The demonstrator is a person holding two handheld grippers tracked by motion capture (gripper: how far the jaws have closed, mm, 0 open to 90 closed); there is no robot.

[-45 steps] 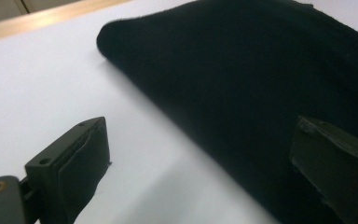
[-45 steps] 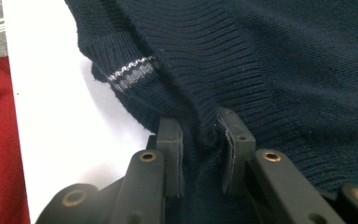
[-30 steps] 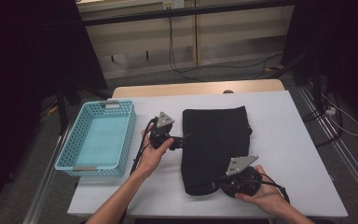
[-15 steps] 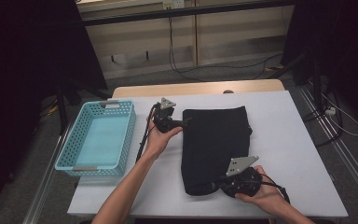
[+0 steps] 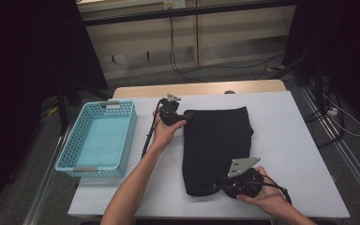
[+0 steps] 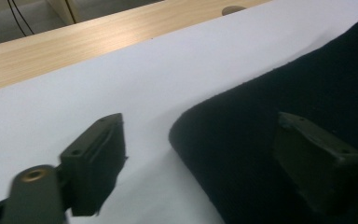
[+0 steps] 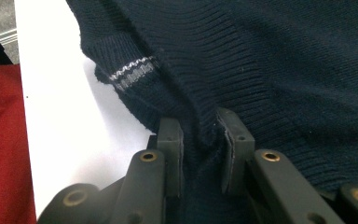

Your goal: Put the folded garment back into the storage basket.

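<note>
A dark navy knitted sweater [image 5: 215, 145] lies folded on the white table [image 5: 300, 140]. My left gripper [image 5: 186, 117] hovers open at the sweater's far left corner [image 6: 200, 126]; its left jaw is over bare table and its right jaw over the fabric. At the sweater's near edge my right gripper [image 5: 222, 186] is shut on a bunched fold of the ribbed knit [image 7: 200, 130]. A cuff with a pale stripe [image 7: 130, 70] shows just beyond the right jaws.
A light blue plastic basket [image 5: 98, 138] stands empty at the table's left side. A wooden strip [image 5: 201, 88] runs along the table's far edge. Cables lie on the floor beyond. Bare white table surrounds the sweater to its right.
My left gripper has moved away from me along the sweater's left side to its far left corner. The right gripper has stayed at the near edge, holding the fabric.
</note>
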